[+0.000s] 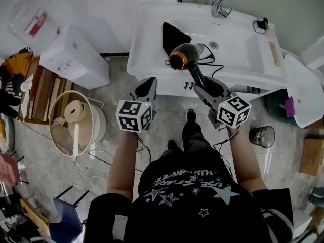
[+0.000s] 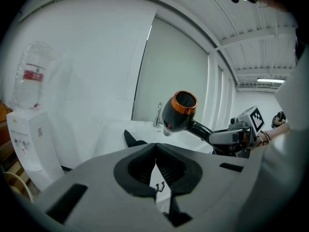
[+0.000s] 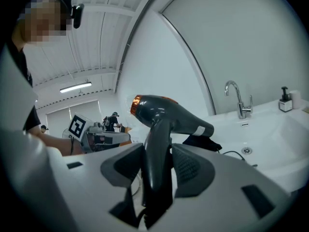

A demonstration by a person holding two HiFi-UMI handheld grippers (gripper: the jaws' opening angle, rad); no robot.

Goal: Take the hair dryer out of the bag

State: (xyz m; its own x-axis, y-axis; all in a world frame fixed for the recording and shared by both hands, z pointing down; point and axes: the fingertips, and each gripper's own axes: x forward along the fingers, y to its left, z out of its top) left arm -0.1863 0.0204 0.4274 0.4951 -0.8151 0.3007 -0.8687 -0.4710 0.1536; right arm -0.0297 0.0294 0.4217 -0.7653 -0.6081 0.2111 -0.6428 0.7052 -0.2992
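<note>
We are holding the hair dryer [image 1: 183, 57] clear of the bag [image 1: 172, 36], above the washbasin [image 1: 243, 54].

Our right gripper [image 1: 206, 87] is clamping the dryer's handle [image 3: 157, 153] from both sides, so the orange-rimmed barrel is hanging over the basin's front edge, apart from the black bag, which is lying limp in the bowl. Our left gripper [image 1: 147, 85] is waiting beside it, jaws together on nothing. We are judging the dryer to be stiff, smooth-shelled and top-heavy, likely to pivot around a low grip, with its cord [image 1: 212, 59] dragging behind. The handle, high up near the barrel, is looking like the safest hold.
</note>
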